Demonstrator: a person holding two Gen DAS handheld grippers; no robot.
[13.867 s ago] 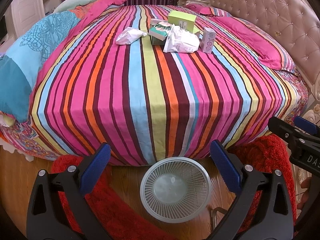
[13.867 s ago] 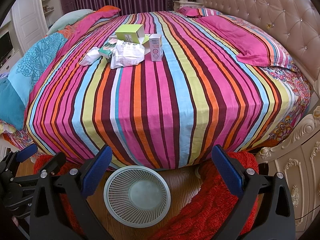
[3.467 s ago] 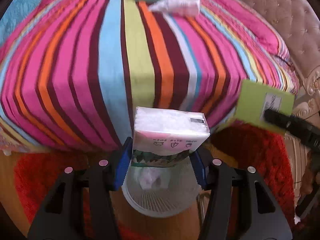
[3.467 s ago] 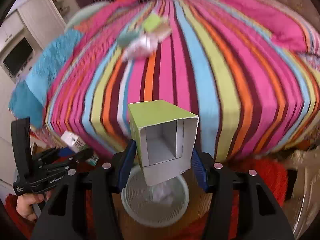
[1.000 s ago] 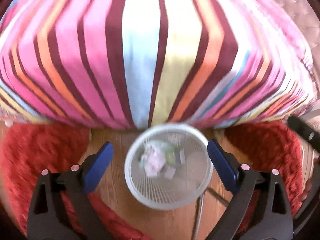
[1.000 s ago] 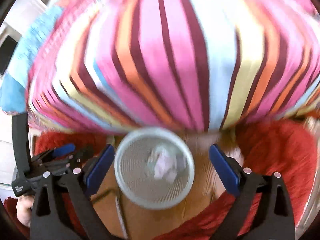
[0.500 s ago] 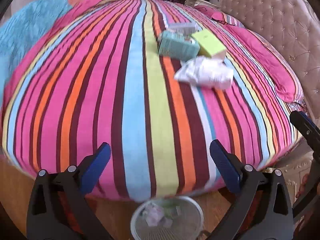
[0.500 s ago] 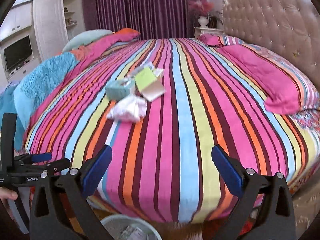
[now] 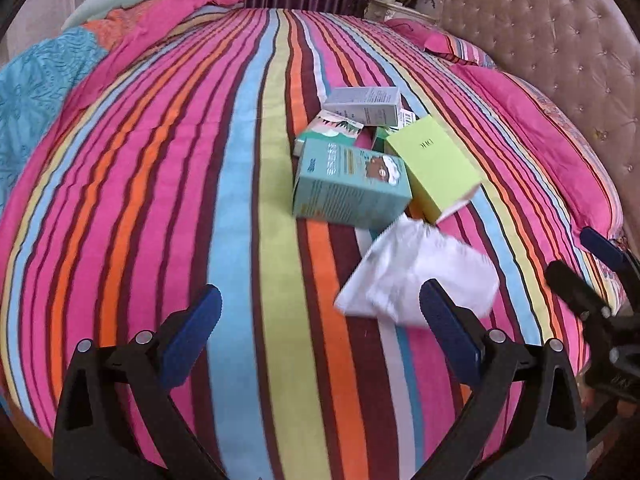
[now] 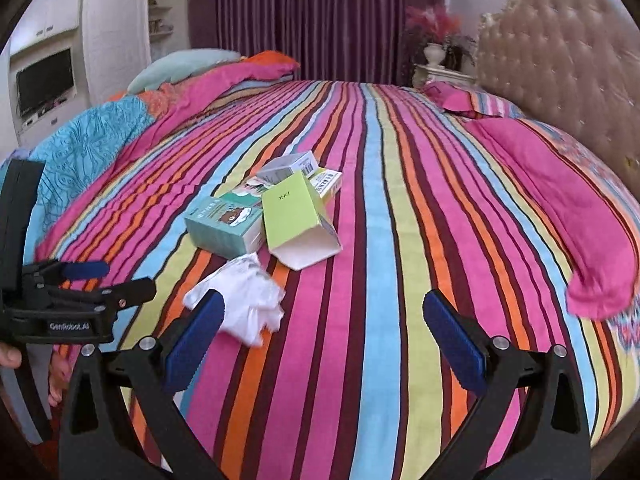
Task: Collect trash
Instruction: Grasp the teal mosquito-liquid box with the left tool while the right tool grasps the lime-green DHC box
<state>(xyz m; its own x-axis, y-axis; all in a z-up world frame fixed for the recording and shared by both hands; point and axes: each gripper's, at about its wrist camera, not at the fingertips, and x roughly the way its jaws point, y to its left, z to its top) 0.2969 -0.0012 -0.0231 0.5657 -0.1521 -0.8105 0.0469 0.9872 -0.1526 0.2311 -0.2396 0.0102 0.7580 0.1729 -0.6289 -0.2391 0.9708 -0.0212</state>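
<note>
Two grippers, both spread wide and holding nothing: left gripper and right gripper hover over the near part of the striped bed, and both have just been opening with nothing between the pads. Remaining trash sits in one cluster mid-bed: crumpled white wrapper nearest, then teal box lying flat, green box leaning beside it with its open end toward the camera, and a grey box plus a small patterned packet behind (a barcode carton shows under the green box in the right view, partly hidden). Wrapper lies just ahead of the left gripper's right finger, apart from it. No bin in either view. Handling guess: wrapper looks feather-light, soft, crinkly, will collapse under the pads, so pinch the bunched middle rather than a loose corner, which could slip or tear. Boxes look like empty thin card, light, semi-stiff; they should crush if squeezed across the broad faces, so take them across the narrow sides, near a closed end where the card is stiffer. Green box's open flap end is the weak spot, avoid it. Teal box looks wide but within the jaw span. Bedding is soft and yielding, so pressing down may snag fabric (keep pads just above the sheet).
</note>
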